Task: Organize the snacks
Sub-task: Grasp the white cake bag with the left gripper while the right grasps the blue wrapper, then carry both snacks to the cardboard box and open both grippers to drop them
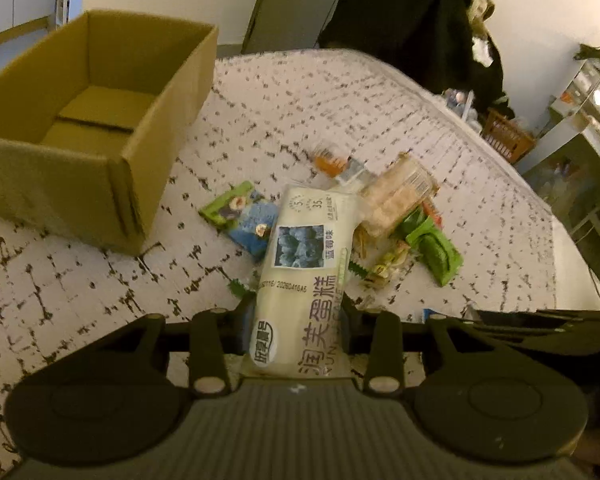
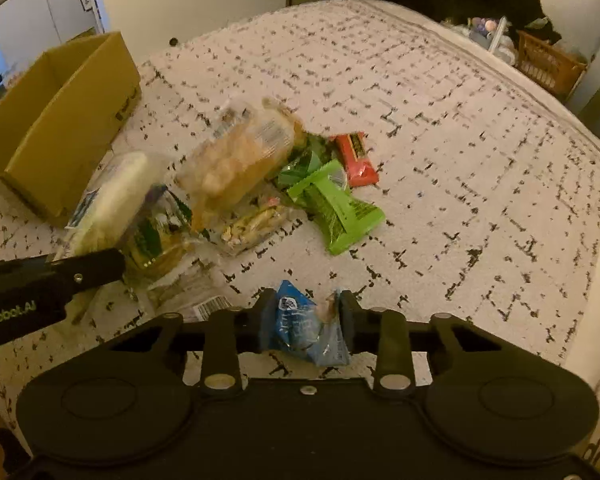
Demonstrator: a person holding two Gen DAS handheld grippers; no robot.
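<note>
Pinching is underway: your left hand-held gripper (image 1: 298,320) is clamping the white cake packet (image 1: 300,280), your right hand-held gripper (image 2: 305,320) the blue snack packet (image 2: 300,326). I judge lifting comes next, toward the empty cardboard box (image 1: 100,60) at ten o'clock on the bed (image 1: 340,100).

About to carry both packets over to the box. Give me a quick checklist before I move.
1. Left gripper jaws pinch the white cake packet: ok.
2. Right gripper jaws pinch the small blue packet: ok.
3. Cardboard box open on top, floor bare: ok.
4. White cake packet clear of the snack pile: cannot tell.
5. Both grips firm enough to lift: cannot tell.
</note>
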